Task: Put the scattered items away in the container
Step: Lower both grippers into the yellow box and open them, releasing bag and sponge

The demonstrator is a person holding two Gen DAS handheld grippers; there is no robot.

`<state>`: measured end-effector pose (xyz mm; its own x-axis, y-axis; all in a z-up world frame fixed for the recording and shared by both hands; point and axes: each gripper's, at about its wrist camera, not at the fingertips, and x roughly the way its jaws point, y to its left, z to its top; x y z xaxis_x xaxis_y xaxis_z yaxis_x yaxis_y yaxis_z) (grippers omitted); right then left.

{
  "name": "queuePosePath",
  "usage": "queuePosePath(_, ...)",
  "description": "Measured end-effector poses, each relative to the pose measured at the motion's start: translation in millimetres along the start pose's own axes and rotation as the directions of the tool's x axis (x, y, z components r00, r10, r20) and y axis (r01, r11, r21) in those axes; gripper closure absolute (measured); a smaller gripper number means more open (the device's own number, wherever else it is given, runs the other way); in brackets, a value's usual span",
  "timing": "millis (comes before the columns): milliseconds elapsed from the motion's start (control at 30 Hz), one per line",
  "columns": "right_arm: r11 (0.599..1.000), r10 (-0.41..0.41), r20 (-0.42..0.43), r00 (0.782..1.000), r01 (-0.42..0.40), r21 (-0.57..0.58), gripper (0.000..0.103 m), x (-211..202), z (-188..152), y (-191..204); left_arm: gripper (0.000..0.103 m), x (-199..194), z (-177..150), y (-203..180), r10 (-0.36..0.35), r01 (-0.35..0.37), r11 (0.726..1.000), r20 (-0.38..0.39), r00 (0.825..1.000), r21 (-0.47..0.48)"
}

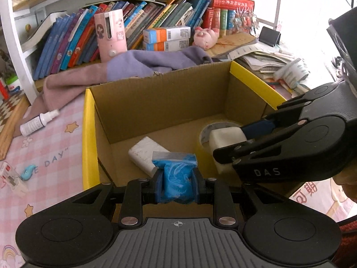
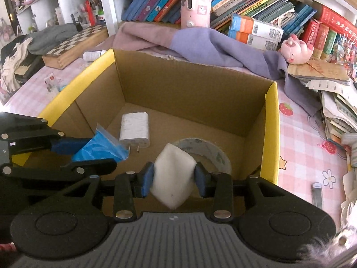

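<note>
Brown cardboard box w/ yellow edges sits on a pink checked cloth, open at the top. Both grippers reach over its near side. Left gripper has its jaws clamped on a small blue plastic bag; the bag's clear zip top sticks up past the pads. Right gripper has a white foam block between its jaws, turned corner-down. The left pad touches it, but by the right pad I can't tell if it's still pinched or just let go. Inside the box, on the bottom, lie a white charger w/ its prongs showing & a roll of tape, right under the foam block. Outside the box, on the cloth, a little white spray bottle lies on its side at the left. Behind the box there's a purple & pink towel, a pink pig toy & rows of books on a shelf.
</note>
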<state>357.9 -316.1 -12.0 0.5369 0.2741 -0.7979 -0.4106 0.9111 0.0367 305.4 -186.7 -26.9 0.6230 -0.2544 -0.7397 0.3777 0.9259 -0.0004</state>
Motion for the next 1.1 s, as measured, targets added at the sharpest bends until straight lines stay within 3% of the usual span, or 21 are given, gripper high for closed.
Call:
queuePosePath(433, 0.999, -0.01, 0.052, 0.999, 0.008, 0.036, 0.053, -8, -2, 1, 0.075, -16, -4, 1, 0.025, -0.023, 1.0, 0.074, 0.997, -0.022)
queuePosePath(533, 0.999, -0.031, 0.076, 0.997, 0.028, 0.042, 0.047, -15, -2, 4, 0.06, -26, -6, 4, 0.061, -0.058, 0.997, 0.093, 0.994, -0.041)
queuePosePath(600, 0.998, -0.053, 0.101, 0.993, 0.048, 0.05, 0.041, -22, -2, 5, 0.041, -35, -8, 9, 0.09, -0.083, 0.994, 0.12, 0.989, -0.067)
queuePosePath(700, 0.995, -0.068, 0.146, 0.987, 0.057, 0.081, 0.037, -35, -3, 6, 0.03, -50, -9, 15, 0.083, -0.067, 0.993, 0.173, 0.981, -0.097)
queuePosePath(1100, 0.978, -0.175, 0.261, 0.949, 0.137, 0.156, 0.035, -79, -17, 35, 0.026, -92, -19, 19, 0.056, -0.05, 0.998, 0.284, 0.957, -0.03)
